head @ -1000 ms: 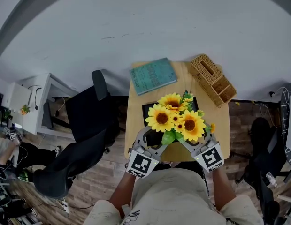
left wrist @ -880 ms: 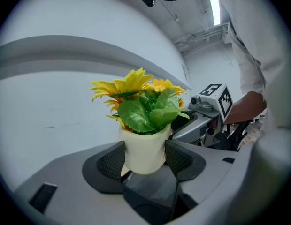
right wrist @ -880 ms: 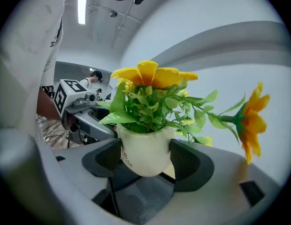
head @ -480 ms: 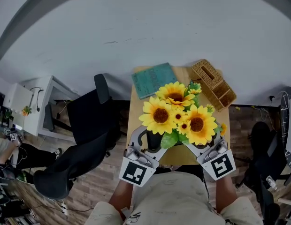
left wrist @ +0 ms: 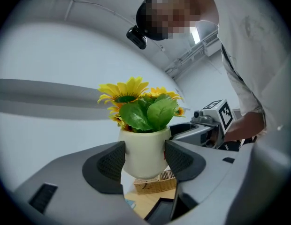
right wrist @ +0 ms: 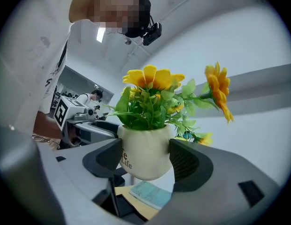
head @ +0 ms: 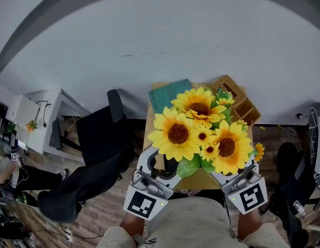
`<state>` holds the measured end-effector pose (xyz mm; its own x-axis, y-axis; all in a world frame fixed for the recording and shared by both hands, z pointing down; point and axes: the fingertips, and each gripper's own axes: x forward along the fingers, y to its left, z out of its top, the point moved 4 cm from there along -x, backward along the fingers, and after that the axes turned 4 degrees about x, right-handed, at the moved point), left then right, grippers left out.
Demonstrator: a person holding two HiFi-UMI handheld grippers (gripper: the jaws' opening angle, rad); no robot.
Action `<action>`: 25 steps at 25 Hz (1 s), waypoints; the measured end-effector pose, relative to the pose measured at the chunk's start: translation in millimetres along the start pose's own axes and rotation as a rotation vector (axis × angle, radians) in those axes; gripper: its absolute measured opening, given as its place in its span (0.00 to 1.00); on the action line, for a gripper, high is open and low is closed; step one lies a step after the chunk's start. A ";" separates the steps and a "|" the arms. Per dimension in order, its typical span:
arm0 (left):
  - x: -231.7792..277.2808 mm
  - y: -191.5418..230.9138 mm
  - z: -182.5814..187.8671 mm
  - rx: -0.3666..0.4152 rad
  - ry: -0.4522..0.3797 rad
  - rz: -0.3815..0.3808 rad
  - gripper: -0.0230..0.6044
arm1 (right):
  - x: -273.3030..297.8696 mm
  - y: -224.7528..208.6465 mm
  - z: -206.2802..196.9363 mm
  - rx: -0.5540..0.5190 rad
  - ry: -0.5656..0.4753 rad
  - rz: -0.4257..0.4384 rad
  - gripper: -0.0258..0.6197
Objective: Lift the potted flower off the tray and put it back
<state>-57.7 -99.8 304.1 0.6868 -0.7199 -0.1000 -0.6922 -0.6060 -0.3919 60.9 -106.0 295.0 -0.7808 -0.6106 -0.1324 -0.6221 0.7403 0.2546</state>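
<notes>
Two: left tool (left wrist: 144, 159), right tool (right wrist: 145, 162) clamp potted flower (head: 198, 136), seemingly clear above table (head: 207, 180).

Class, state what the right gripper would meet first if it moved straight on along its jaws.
The white pot, clamped between the jaws of the right gripper; nothing lies nearer.

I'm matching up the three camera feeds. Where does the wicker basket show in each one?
Head view: wicker basket, right of centre, partly behind the potted flower.
Left gripper view: low centre, directly below the potted flower.
Right gripper view: not in it.
Shared landmark: the potted flower, central in all three.
</notes>
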 end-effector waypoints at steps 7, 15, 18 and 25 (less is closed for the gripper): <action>1.0 3.4 8.9 0.022 -0.036 0.010 0.48 | 0.8 -1.0 9.5 -0.048 -0.023 -0.009 0.56; 0.0 2.2 9.6 0.009 -0.045 0.010 0.48 | -1.2 -0.3 10.5 -0.039 -0.024 -0.011 0.56; -1.3 2.5 10.8 0.015 -0.045 0.009 0.48 | -0.6 0.6 11.4 -0.032 -0.032 -0.008 0.56; -0.4 2.2 9.7 0.013 -0.037 0.011 0.48 | -0.4 0.4 10.0 -0.036 -0.027 -0.009 0.56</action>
<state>-57.4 -97.6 294.4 0.6868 -0.7136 -0.1380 -0.6972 -0.5932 -0.4025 60.3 -102.6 285.5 -0.7769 -0.6088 -0.1605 -0.6268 0.7240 0.2879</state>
